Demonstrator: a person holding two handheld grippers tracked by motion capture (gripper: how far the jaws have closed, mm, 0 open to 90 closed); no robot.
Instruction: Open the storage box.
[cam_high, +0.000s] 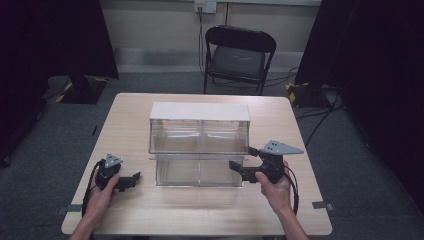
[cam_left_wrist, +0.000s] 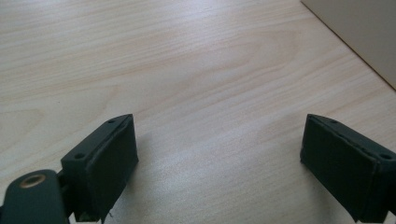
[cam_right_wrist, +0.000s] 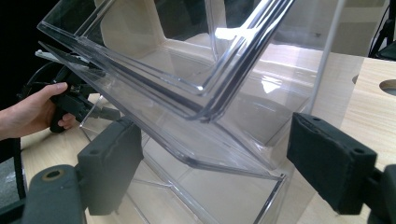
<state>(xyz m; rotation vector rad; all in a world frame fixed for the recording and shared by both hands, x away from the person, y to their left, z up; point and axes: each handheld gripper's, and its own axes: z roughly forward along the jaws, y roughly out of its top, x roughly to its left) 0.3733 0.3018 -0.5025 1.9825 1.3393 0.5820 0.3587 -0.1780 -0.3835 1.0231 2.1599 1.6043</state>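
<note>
On the pale wood-grain table (cam_high: 150, 210), both hand-held grippers (cam_high: 131, 180) (cam_high: 239, 169) stand spread beside the clear, hard-edged acrylic bin (cam_high: 199, 145).

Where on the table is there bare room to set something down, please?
Bare wood lies along the table near edge between the hands, left of the clear two-tier bin, and behind it toward the folding chair. It is crowded where the right gripper nears the bin.

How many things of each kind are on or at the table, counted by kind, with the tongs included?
Tongs: 2, left tongs and right tongs, both open
Clear two-tier bin: 1
Folding chair: 1
Table: 1
Total: 5
</note>
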